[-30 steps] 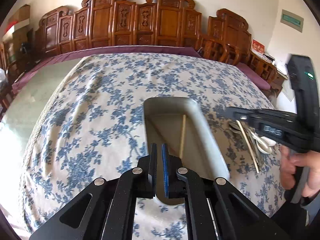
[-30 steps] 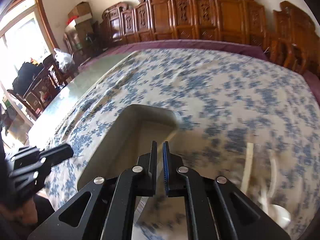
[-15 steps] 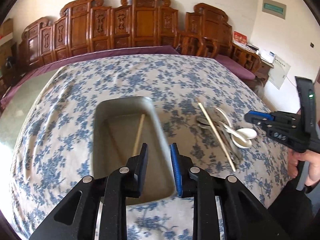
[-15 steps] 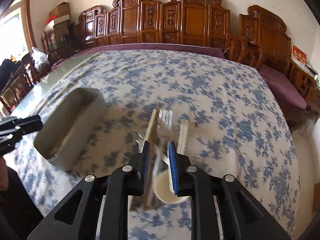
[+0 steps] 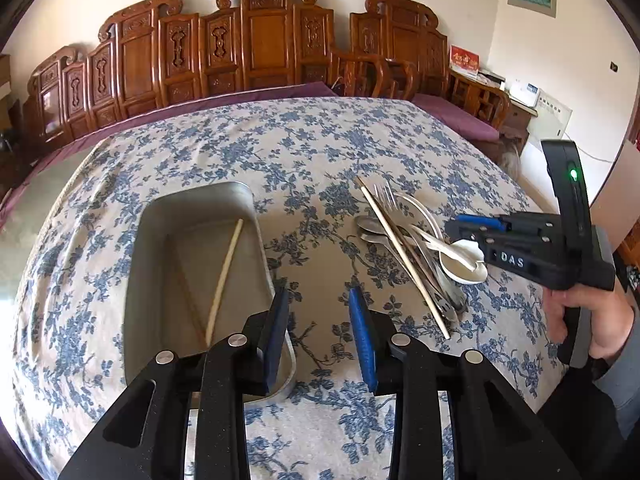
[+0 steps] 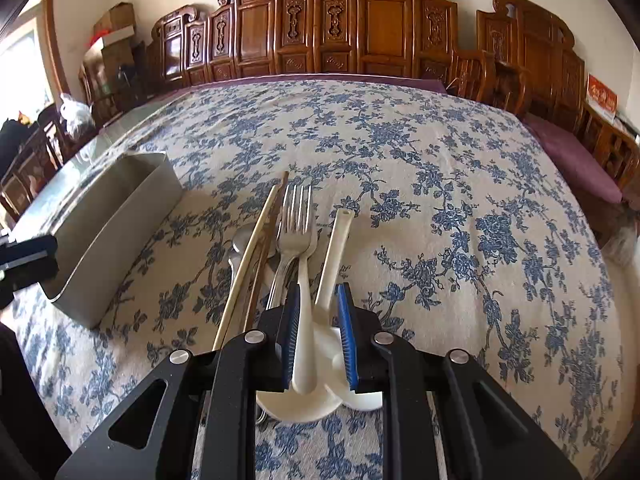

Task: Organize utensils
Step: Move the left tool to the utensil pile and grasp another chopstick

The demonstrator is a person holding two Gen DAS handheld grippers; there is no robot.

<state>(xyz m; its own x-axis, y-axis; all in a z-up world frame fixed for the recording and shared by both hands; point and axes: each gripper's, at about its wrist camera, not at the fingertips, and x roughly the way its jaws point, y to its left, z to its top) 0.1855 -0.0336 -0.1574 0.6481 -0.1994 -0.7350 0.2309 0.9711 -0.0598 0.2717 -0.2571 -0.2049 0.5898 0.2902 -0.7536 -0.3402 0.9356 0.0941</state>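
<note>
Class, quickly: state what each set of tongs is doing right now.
Left tongs: opening, nothing between them.
Right tongs: open around white ceramic spoons, not gripping.

A home's dining or sitting room is showing here. Carved wooden chairs (image 6: 384,20) are lining the wall across the top of both views, with purple cushions (image 5: 456,116) lying on benches at the right. A floral tablecloth (image 6: 440,160) is covering the big table filling the middle. Cardboard boxes (image 6: 114,28) are sitting at the upper left of the right wrist view, and daylight is coming in at its left edge.
</note>
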